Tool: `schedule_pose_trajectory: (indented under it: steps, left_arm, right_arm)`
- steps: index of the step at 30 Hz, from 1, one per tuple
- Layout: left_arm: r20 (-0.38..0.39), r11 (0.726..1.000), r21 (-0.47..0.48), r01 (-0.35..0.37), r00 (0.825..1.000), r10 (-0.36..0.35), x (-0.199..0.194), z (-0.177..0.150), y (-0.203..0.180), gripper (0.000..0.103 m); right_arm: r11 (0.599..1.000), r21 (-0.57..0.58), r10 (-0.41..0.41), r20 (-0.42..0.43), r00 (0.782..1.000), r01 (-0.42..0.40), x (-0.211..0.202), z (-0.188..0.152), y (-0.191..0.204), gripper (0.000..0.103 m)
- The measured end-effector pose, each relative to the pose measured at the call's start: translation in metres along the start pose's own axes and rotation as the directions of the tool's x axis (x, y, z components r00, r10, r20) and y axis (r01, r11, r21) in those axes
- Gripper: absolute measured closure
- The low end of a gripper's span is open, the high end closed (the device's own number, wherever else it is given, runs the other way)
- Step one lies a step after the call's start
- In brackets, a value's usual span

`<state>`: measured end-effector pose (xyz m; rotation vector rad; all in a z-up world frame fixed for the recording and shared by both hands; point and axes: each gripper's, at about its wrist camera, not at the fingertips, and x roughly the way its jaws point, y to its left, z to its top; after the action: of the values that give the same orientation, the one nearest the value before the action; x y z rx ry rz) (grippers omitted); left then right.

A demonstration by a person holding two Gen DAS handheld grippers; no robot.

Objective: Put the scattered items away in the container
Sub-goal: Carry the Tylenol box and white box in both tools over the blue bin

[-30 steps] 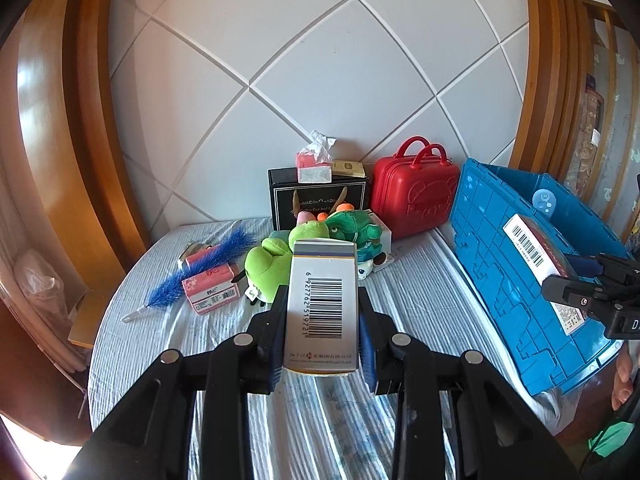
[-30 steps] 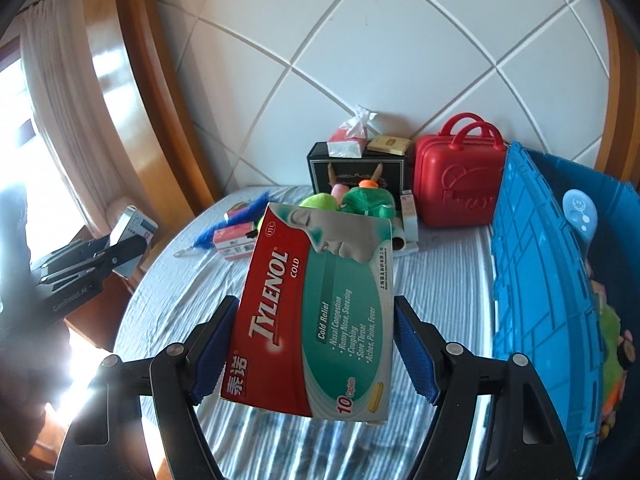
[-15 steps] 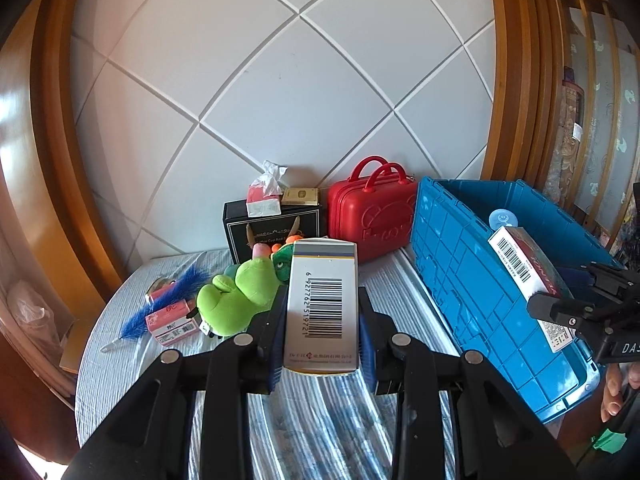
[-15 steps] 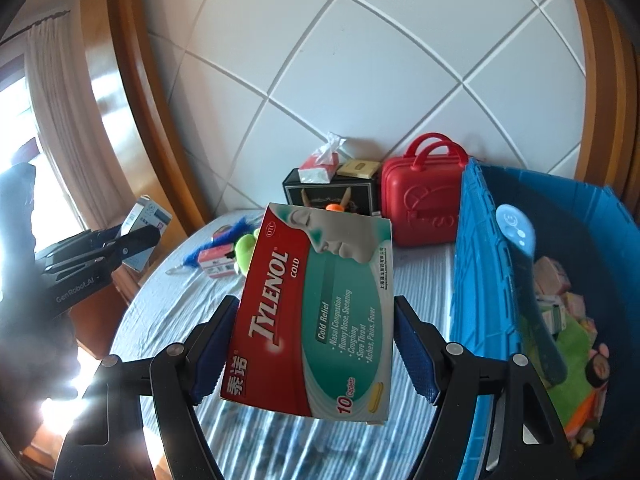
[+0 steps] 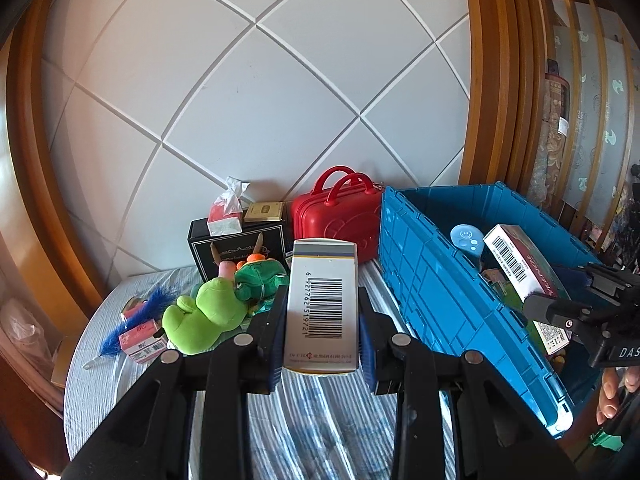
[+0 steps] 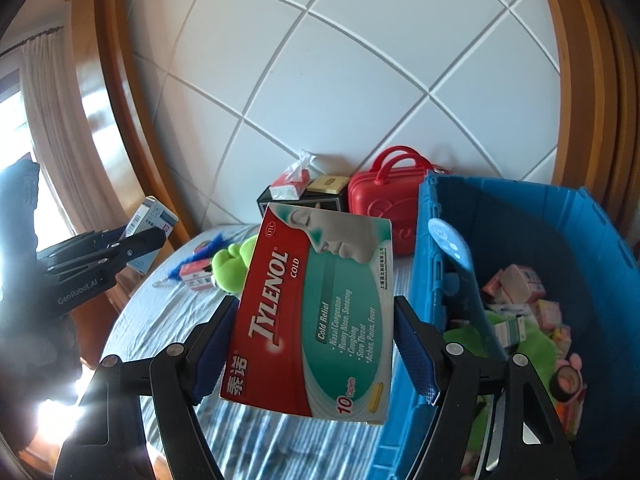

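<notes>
My left gripper (image 5: 322, 328) is shut on a small white box with a barcode (image 5: 323, 304), held above the striped tablecloth. My right gripper (image 6: 314, 344) is shut on a red and green Tylenol box (image 6: 316, 312), close to the left wall of the blue crate (image 6: 432, 216). The left wrist view shows the blue crate (image 5: 432, 280) at the right, with the Tylenol box (image 5: 520, 260) over it. The crate holds several small boxes and soft toys (image 6: 516, 292). On the table lie a green plush toy (image 5: 204, 316), a turtle plush (image 5: 260, 280), a pink box (image 5: 142, 338) and a blue feather (image 5: 132, 320).
At the back stand a red toy suitcase (image 5: 336, 220) and a black box (image 5: 236, 248) with a tissue pack (image 5: 226, 216) on top. A light blue spoon-like item (image 6: 452, 244) leans on the crate wall. A person's fingers (image 5: 612, 392) show at the right edge.
Both grippers have moved to the right toward the blue crate with their boxes still held. The crate's inside has come into view in the right wrist view.
</notes>
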<state>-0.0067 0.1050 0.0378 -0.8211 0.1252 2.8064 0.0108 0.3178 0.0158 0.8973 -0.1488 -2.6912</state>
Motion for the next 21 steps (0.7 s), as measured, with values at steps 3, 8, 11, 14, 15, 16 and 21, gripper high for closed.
schedule_pose_trajectory:
  steps: [3, 8, 11, 14, 15, 16, 21]
  left_arm:
    - [0.005, 1.000, 0.019, 0.015, 1.000, -0.015, 0.008, 0.009, -0.017, 0.073]
    - [0.006, 0.997, 0.053, 0.054, 0.998, -0.055, 0.022, 0.022, -0.047, 0.073]
    - [0.001, 0.994, 0.074, 0.083, 0.997, -0.083, 0.031, 0.027, -0.066, 0.073]
    - [-0.007, 0.989, 0.093, 0.111, 0.994, -0.111, 0.039, 0.032, -0.084, 0.073]
    - [-0.007, 0.988, 0.099, 0.121, 0.993, -0.121, 0.041, 0.034, -0.090, 0.073]
    - [-0.007, 0.986, 0.106, 0.131, 0.991, -0.131, 0.044, 0.036, -0.097, 0.073]
    - [-0.014, 0.974, 0.140, 0.176, 0.984, -0.176, 0.056, 0.046, -0.127, 0.073]
  right_arm:
    - [0.999, 0.027, -0.019, 0.015, 1.000, 0.018, -0.008, 0.003, -0.020, 0.028]
    - [0.996, 0.061, -0.062, 0.031, 0.998, 0.060, -0.020, 0.005, -0.051, 0.028]
    - [0.993, 0.083, -0.086, 0.034, 0.996, 0.083, -0.026, 0.004, -0.068, 0.028]
    - [0.989, 0.103, -0.111, 0.038, 0.993, 0.106, -0.033, 0.003, -0.085, 0.028]
    - [0.988, 0.107, -0.120, 0.040, 0.992, 0.116, -0.035, 0.003, -0.090, 0.028]
    - [0.986, 0.111, -0.130, 0.042, 0.991, 0.125, -0.038, 0.003, -0.095, 0.028]
    - [0.975, 0.144, -0.176, 0.049, 0.983, 0.167, -0.048, 0.001, -0.122, 0.028]
